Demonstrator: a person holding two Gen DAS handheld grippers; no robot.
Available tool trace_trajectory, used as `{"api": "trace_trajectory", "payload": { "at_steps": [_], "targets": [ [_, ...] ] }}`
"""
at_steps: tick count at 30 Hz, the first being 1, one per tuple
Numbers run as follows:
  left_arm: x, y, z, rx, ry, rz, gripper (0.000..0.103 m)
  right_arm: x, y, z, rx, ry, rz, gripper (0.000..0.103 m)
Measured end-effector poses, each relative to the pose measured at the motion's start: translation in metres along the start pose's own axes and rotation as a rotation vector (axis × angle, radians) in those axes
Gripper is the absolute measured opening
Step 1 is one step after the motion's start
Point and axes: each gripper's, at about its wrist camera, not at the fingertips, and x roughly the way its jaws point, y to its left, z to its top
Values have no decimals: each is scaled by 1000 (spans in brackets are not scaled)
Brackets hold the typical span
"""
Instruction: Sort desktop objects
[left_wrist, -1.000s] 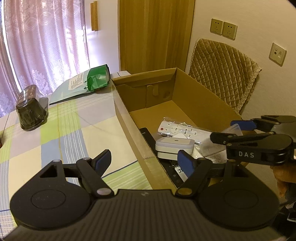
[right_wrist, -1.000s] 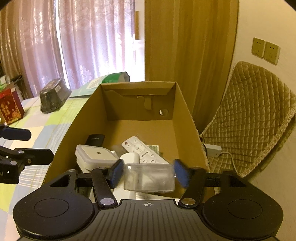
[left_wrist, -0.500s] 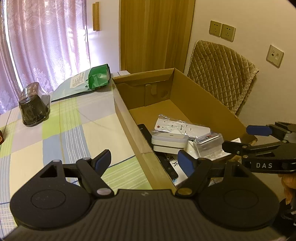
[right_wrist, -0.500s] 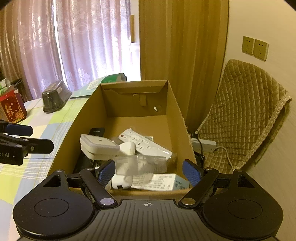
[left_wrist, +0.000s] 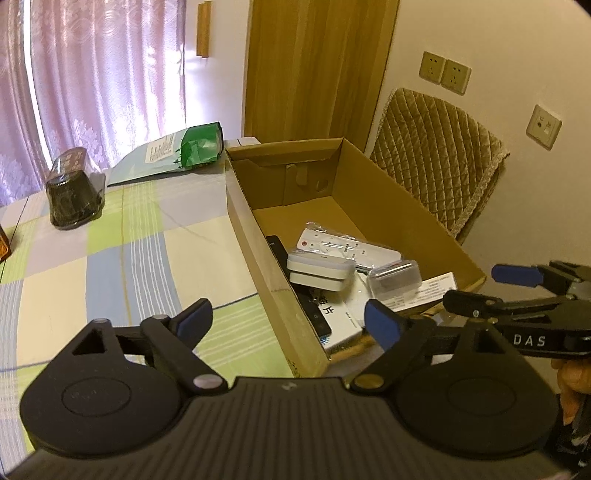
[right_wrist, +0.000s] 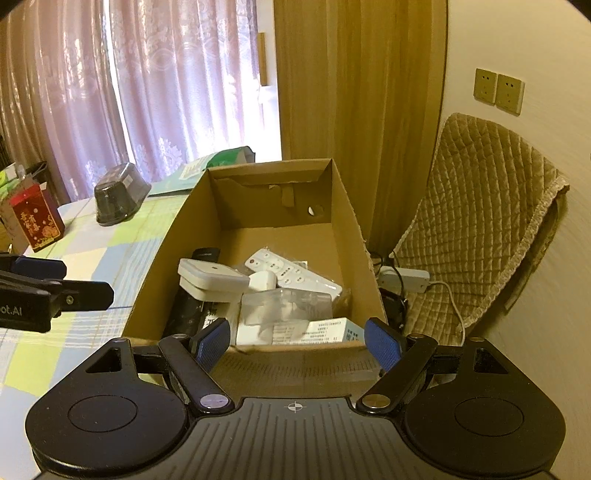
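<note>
An open cardboard box (left_wrist: 406, 221) (right_wrist: 347, 221) stands at the table's right edge. Inside lie a white remote (left_wrist: 347, 249) (right_wrist: 295, 273), a white flat device (left_wrist: 319, 267) (right_wrist: 212, 277), a clear plastic case (left_wrist: 395, 277) (right_wrist: 288, 306), a black remote (left_wrist: 277, 245) and white printed packs (right_wrist: 325, 330). My left gripper (left_wrist: 288, 319) hangs open over the box's left wall, empty. My right gripper (right_wrist: 297, 341) is open just before the box's near wall, empty; in the left wrist view it (left_wrist: 480, 286) juts in from the right.
On the checked tablecloth (left_wrist: 110, 266) sit a dark wrapped container (left_wrist: 72, 197) (right_wrist: 118, 197), a green-and-white bag (left_wrist: 177, 155) and a red carton (right_wrist: 35, 218). A padded chair (left_wrist: 436, 147) (right_wrist: 487, 214) stands right of the box, with a power strip (right_wrist: 404, 277) below it.
My right gripper opened, let the clear plastic case drop into the box, and drew back toward me. The left gripper stayed open and drifted slightly back.
</note>
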Motion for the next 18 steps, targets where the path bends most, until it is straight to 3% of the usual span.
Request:
{"api": "trace_trajectory", "payload": {
  "at_steps": [4, 6, 18],
  "targets": [
    [-11, -3, -2, -19, -15, 10, 100, -12, -2, -3, 3, 8, -2, 85],
    [-15, -6, -4, -21, -22, 21, 102, -19, -3, -5, 10, 6, -13, 97],
    [-43, -22, -25, -44, -7, 57, 102, -56, -8, -17, 43, 23, -21, 98]
  ]
}}
